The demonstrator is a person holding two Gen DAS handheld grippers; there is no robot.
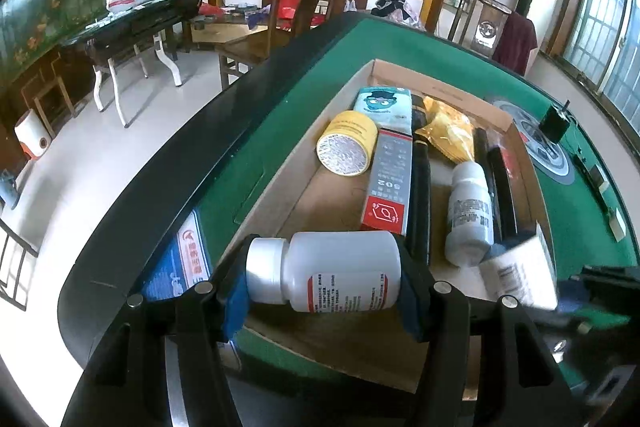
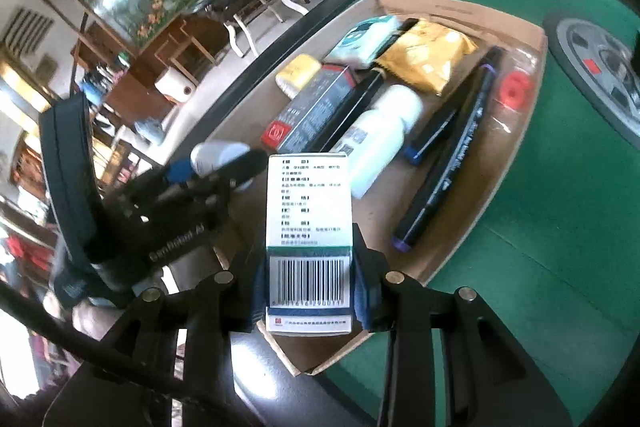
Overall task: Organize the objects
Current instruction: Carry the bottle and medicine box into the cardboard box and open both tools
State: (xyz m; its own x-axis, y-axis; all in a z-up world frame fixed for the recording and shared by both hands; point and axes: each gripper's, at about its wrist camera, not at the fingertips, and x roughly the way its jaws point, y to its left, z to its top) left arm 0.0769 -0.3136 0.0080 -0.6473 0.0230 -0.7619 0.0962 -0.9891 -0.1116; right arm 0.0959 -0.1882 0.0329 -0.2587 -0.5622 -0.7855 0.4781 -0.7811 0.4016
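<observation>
My left gripper [image 1: 324, 291] is shut on a white plastic bottle [image 1: 332, 275], held sideways above the near end of a cardboard box [image 1: 328, 195]. My right gripper [image 2: 310, 279] is shut on a white medicine carton [image 2: 308, 227] with a barcode, held above the same box [image 2: 472, 187]. The left gripper [image 2: 224, 171] shows in the right wrist view, just left of the carton. The carton [image 1: 520, 275] shows blurred at the right in the left wrist view.
The box lies on a green table [image 1: 440, 39] and holds a yellow can [image 1: 346, 143], a grey and red carton [image 1: 390, 183], a small white bottle [image 1: 468, 215], a yellow packet [image 1: 448, 131], a teal box [image 1: 384, 103] and black markers [image 2: 440, 167]. A black table rim [image 1: 160, 187] runs at left.
</observation>
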